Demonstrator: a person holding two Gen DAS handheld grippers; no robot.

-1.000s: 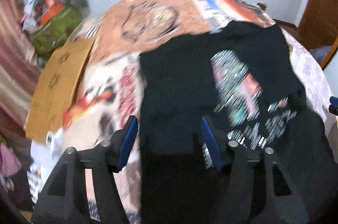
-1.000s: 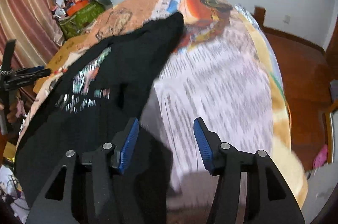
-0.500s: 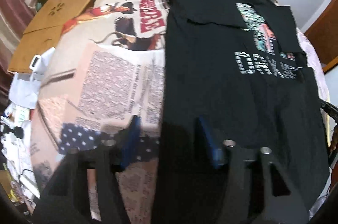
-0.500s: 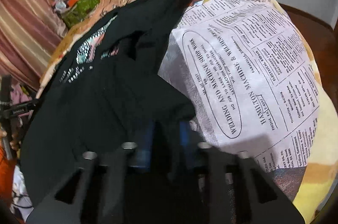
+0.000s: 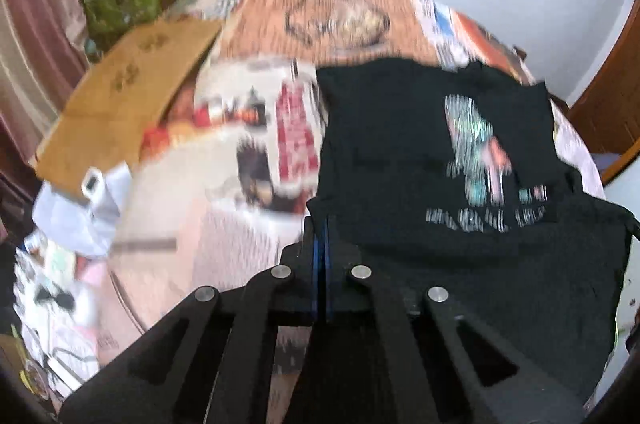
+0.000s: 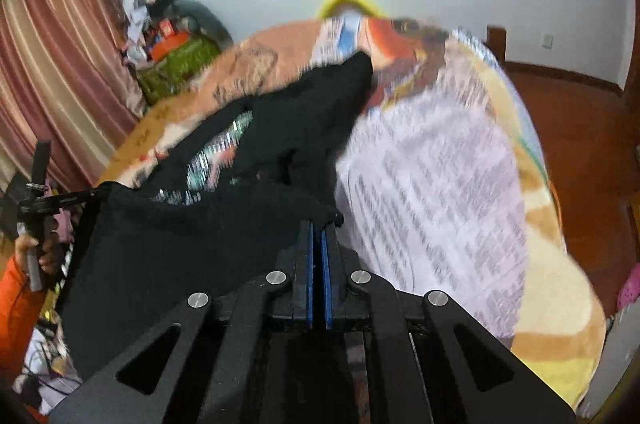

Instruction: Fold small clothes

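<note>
The black cotton T-shirt with a pale printed chest graphic (image 5: 448, 159) lies on the newspaper-print bedspread (image 5: 248, 216), collar end away towards twelve o'clock and hem end nearest both cameras. Its long axis runs from six to twelve o'clock in the left wrist view, and from seven towards one o'clock in the right wrist view (image 6: 280, 151).

The left gripper (image 5: 320, 224) has its blue-padded fingers pressed together on the hem corner at the shirt's left edge. The right gripper (image 6: 318, 228) is likewise clamped on the opposite hem corner, at the shirt's right edge. The hem between them looks raised off the bedspread and stretched; motion blur makes the exact height unclear.

The relation that matters: the free body of the shirt lies ahead of both grippers, towards twelve o'clock, with the printed graphic between the hem and the collar. Judging from this, the fold would carry the hem forward along the long axis to meet the shoulders. Each gripper sits at its own corner, neither nearer the collar, so they would probably need to travel together to keep the hem square.

A flat brown cardboard sheet (image 5: 128, 95) lies at ten o'clock, well apart from the shirt.
</note>
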